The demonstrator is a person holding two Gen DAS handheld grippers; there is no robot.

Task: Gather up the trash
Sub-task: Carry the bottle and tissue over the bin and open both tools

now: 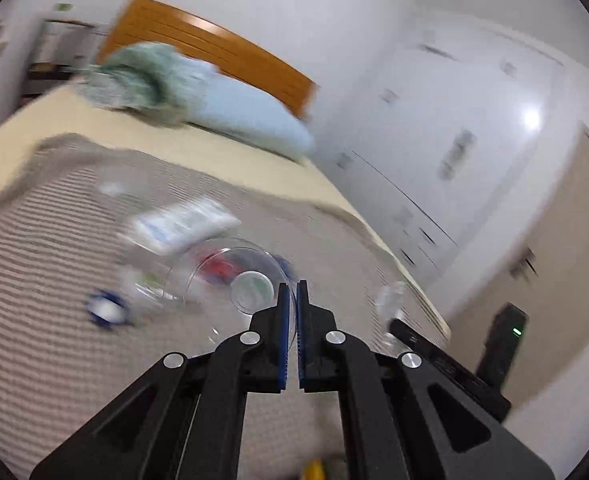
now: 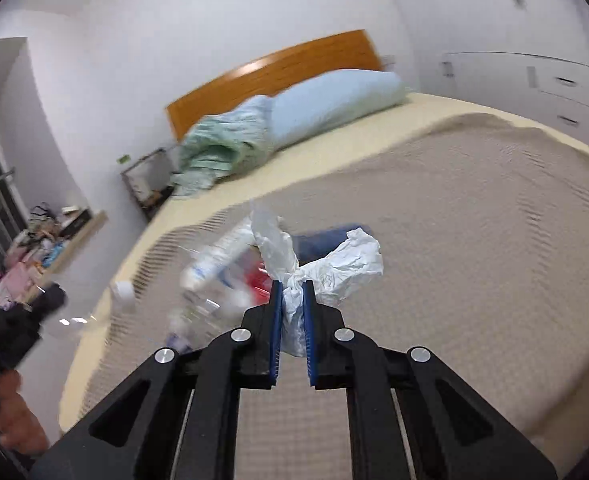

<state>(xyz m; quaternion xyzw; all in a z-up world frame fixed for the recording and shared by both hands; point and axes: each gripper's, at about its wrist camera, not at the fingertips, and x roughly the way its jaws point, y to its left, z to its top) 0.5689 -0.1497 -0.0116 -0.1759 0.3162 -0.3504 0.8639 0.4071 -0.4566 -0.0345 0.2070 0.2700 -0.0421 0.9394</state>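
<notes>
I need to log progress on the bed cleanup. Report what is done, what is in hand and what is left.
Done: no bin or bag shows, so nothing looks finished. In hand: the left hand-held gripper is shut on the rim of a clear plastic cup; the right hand-held gripper is shut on crumpled white paper. Left: a bottle, a red item and other blurred scraps lie on the blanket.

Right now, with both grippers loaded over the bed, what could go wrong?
1. The left gripper pinches only the thin rim of the clear plastic cup; it may slip out.
2. The crumpled white tissue flares loosely beyond the right gripper and could tear or drop.
</notes>
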